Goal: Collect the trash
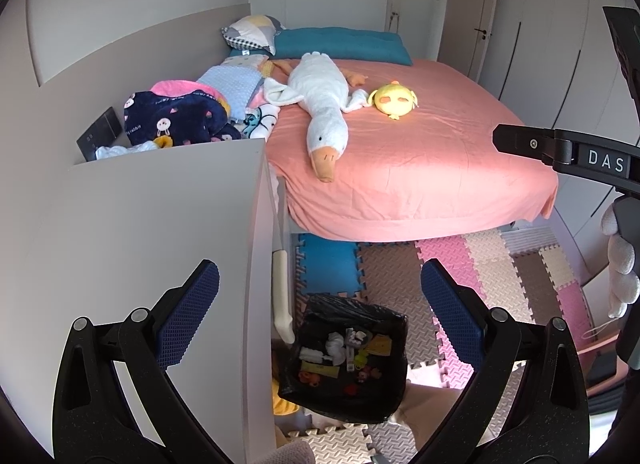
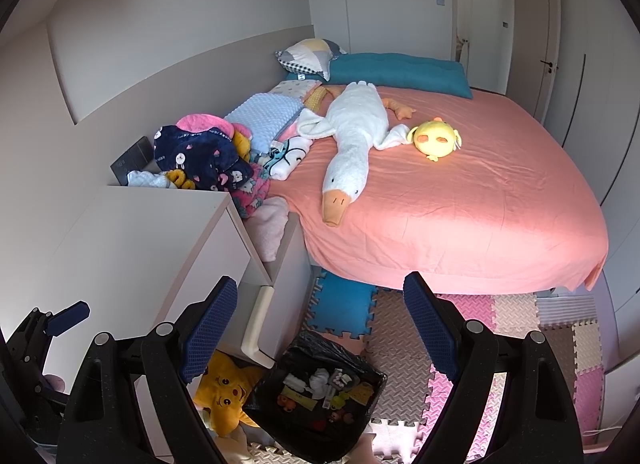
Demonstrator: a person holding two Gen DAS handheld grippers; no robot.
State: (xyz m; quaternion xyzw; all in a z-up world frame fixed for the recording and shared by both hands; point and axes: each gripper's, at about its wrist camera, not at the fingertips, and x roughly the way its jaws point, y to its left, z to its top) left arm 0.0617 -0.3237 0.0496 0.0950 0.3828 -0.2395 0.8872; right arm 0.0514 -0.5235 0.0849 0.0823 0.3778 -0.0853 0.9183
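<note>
A bin lined with a black bag [image 1: 396, 376] stands on the floor mats beside the nightstand, holding several bits of trash: tissues, wrappers, small packets. It also shows in the right wrist view [image 2: 276, 416]. My left gripper [image 1: 320, 316] is open and empty, held above the bin and the nightstand's edge. My right gripper [image 2: 320, 336] is open and empty, also above the bin. The right gripper's body shows at the right edge of the left wrist view [image 1: 560, 148]. The left gripper's fingertip shows at the lower left of the right wrist view [image 2: 68, 318].
A white nightstand [image 1: 160, 224] stands left of the bin. A bed with a pink sheet [image 1: 420, 152] holds a white goose plush [image 1: 320, 104], a yellow chick plush [image 1: 394, 100], pillows and a clothes pile [image 1: 180, 116]. A yellow star plush [image 2: 224, 396] lies by the bin. Foam mats [image 1: 460, 264] cover the floor.
</note>
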